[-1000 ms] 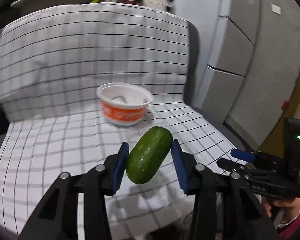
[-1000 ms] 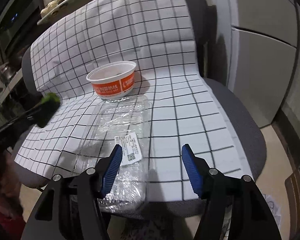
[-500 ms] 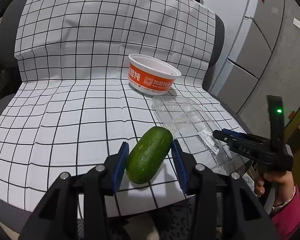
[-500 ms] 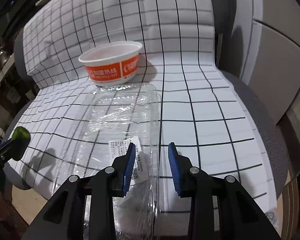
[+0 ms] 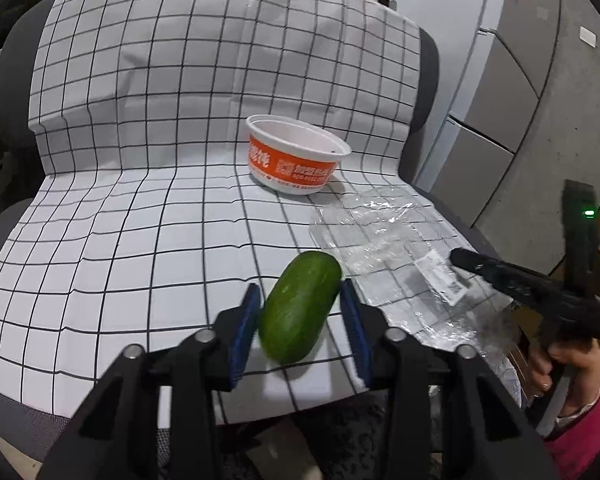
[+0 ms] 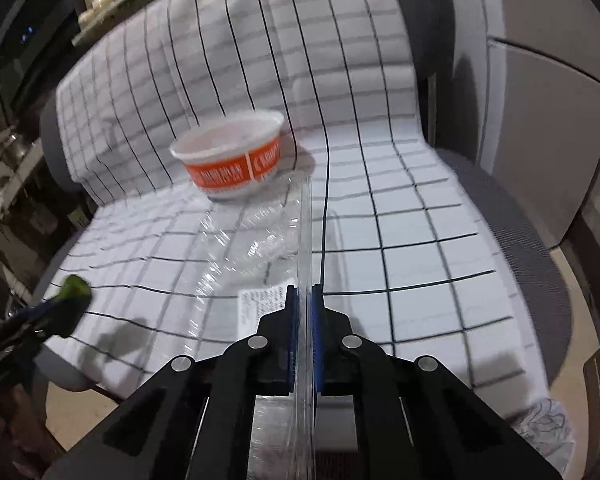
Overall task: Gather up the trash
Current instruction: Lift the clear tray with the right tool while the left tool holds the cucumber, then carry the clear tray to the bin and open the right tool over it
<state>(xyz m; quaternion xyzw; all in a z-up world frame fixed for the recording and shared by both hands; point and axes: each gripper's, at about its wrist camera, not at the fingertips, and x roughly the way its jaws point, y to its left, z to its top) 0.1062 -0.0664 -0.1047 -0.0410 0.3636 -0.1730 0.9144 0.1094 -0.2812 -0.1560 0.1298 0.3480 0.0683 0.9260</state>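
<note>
Trash lies on a chair draped with a white cloth [image 5: 140, 208] ruled in black squares: a clear plastic clamshell [image 5: 384, 240], an orange-and-white takeaway bowl [image 5: 296, 160] and a green cucumber [image 5: 300, 304]. The bowl stands upright near the crease where the seat meets the backrest; its orange band carries white Chinese characters, a small code square and a line of digits too small to read. The clamshell rests on the seat just in front of the bowl and bears a white sticker [image 6: 260, 300] with fine print and a QR code, none of it legible. The left hand-held gripper [image 5: 300, 320] has the cucumber between its blue pads, jaws closing, the left pad against the skin and the right pad at its far end. The right hand-held gripper [image 6: 305, 332] is closing, its blue pads clamped on the thin edge of the clamshell, which runs straight out ahead of the fingers. A hand [image 5: 556, 364] in a pink sleeve grips that tool's handle, where a green light glows.
</note>
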